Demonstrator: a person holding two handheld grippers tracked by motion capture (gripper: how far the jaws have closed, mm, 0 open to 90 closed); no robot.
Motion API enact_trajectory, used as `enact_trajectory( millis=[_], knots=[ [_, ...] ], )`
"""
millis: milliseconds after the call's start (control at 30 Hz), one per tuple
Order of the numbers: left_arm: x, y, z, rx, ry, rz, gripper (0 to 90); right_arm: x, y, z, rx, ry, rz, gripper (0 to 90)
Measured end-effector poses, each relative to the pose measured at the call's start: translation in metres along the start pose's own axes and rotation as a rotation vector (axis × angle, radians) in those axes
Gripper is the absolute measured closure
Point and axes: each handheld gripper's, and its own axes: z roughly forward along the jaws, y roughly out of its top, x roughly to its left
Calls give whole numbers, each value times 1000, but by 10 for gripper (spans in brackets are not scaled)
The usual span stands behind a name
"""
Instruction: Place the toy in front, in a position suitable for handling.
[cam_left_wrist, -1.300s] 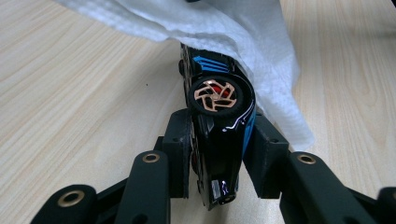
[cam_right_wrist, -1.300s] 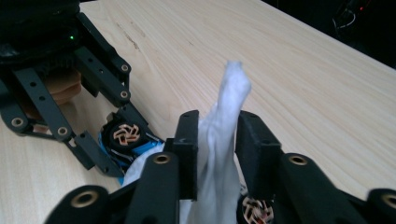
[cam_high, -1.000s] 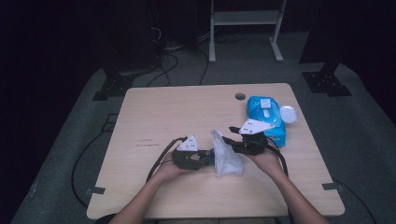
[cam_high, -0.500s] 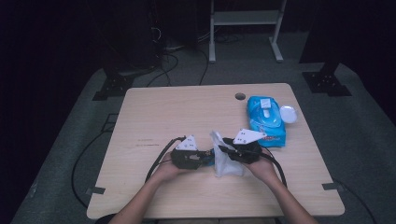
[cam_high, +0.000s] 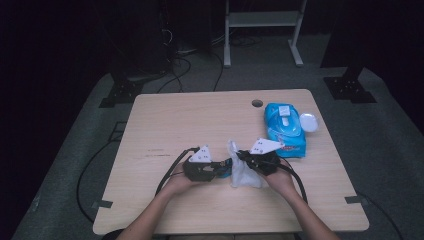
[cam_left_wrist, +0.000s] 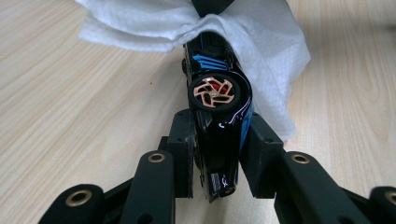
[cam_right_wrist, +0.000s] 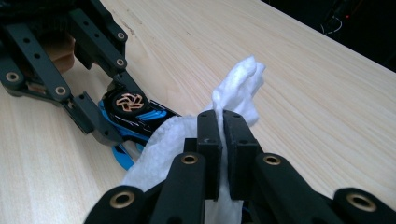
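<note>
Near the front edge of the pale wooden tabletop (cam_high: 200, 125), the person's two hands bring their grippers together from either side. The left gripper (cam_left_wrist: 215, 154) has its fingers clamped on the flanks of a glossy black toy car with blue stripes and copper-coloured wheels (cam_left_wrist: 218, 116), held on its side so one wheel faces the camera. In the right gripper view the car (cam_right_wrist: 133, 114) sits between those fingers with its far end tucked under a crumpled white paper tissue (cam_right_wrist: 187, 140). The right gripper (cam_right_wrist: 221, 149) has its fingers pressed together on a fold of that tissue, which bunches up above them and drapes over the car's end. From the high view the left gripper (cam_high: 215, 167) and right gripper (cam_high: 245, 157) meet at the tissue (cam_high: 242, 172), just beside each other. Farther back on the right side of the tabletop lies a blue plastic pack of wet wipes (cam_high: 284, 129) with a small round white lid (cam_high: 308, 122) touching its right edge.
</note>
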Motion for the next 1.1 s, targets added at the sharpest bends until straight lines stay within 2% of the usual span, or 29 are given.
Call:
enact_trajectory(
  millis=[67, 100, 167, 233, 300, 367, 500, 567, 600, 733, 800, 867, 967, 1100],
  knots=[
    [0, 0, 0, -1, 0, 0, 672, 1, 0, 1, -1, 6, 8, 857],
    [0, 0, 1, -6, -1, -5, 672, 7, 3, 5, -12, 55, 34, 858],
    [0, 0, 1, -7, 0, -8, 672, 15, 7, 11, -25, 95, 43, 857],
    [1, -1, 0, -6, 1, -17, 670, 24, 11, 16, -32, 107, 29, 858],
    [1, -1, 0, -10, 2, -17, 670, 27, 13, 18, -34, 122, 25, 859],
    [0, -1, 0, -9, 6, -9, 671, 25, 13, 17, -31, 106, 11, 861],
    [0, -1, 1, -10, 5, -9, 671, 14, 8, 11, 1, 29, 8, 864],
    [0, 0, 1, -8, 5, -3, 671, 12, 6, 10, -9, 39, 39, 863],
    [0, 0, 1, -7, 5, 0, 670, 14, 7, 10, -8, 42, 38, 864],
    [0, 1, 2, -5, 7, 1, 670, 26, 15, 17, -28, 120, 51, 864],
    [1, 0, 2, -9, 5, -6, 670, 36, 20, 24, -34, 150, 35, 863],
    [2, -1, 1, -10, 2, -14, 671, 40, 22, 27, -25, 133, -12, 863],
    [1, -1, 0, -11, 7, -10, 672, 34, 19, 23, -15, 103, -23, 863],
    [0, 0, 3, -15, 7, -12, 678, 24, 14, 15, -8, 65, -6, 864]
  ],
)
